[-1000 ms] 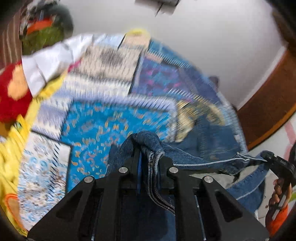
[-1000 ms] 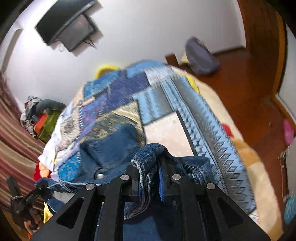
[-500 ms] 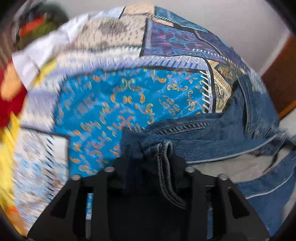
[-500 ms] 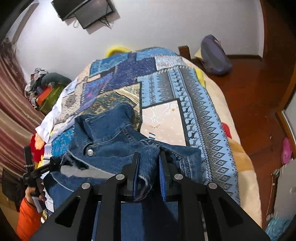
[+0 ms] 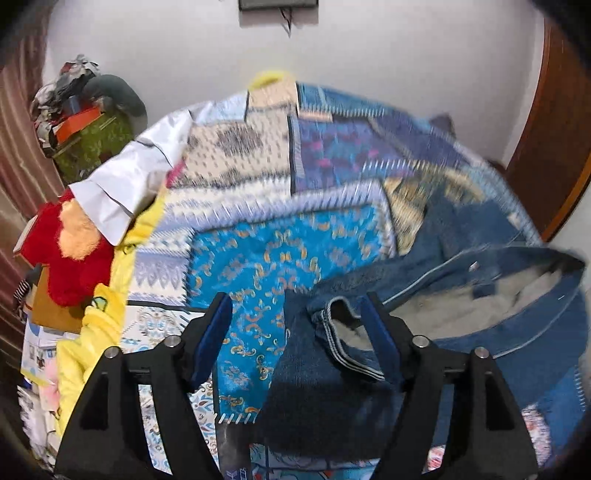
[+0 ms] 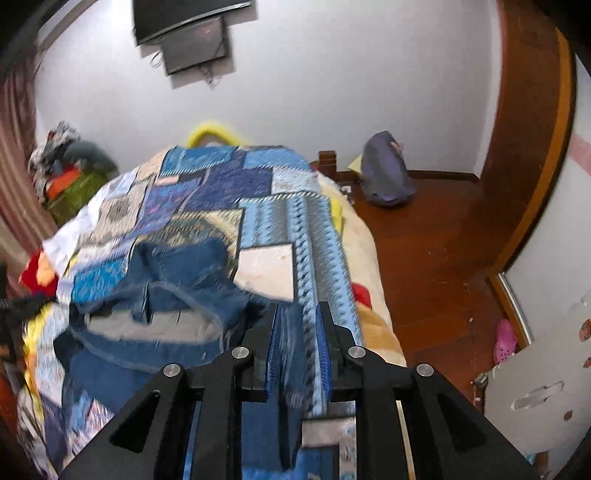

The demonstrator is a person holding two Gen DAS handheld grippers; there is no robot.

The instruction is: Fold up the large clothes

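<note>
A blue denim jacket (image 5: 461,295) with a pale fleece lining lies crumpled on the patchwork bedspread (image 5: 280,236). My left gripper (image 5: 295,321) is open wide; a denim edge lies loose between its fingers, near the right one. In the right wrist view the jacket (image 6: 166,314) lies left of my right gripper (image 6: 297,325). Its jaws stand slightly apart with a fold of denim hanging between them.
A white sheet (image 5: 140,177), a red plush toy (image 5: 70,251) and yellow cloth (image 5: 92,332) lie at the bed's left edge. A grey backpack (image 6: 386,177) sits on the wooden floor right of the bed. A screen (image 6: 184,33) hangs on the far wall.
Both grippers have opened and let go of the denim they held. The jacket has dropped onto the bedspread. Both grippers have pulled back and up.
</note>
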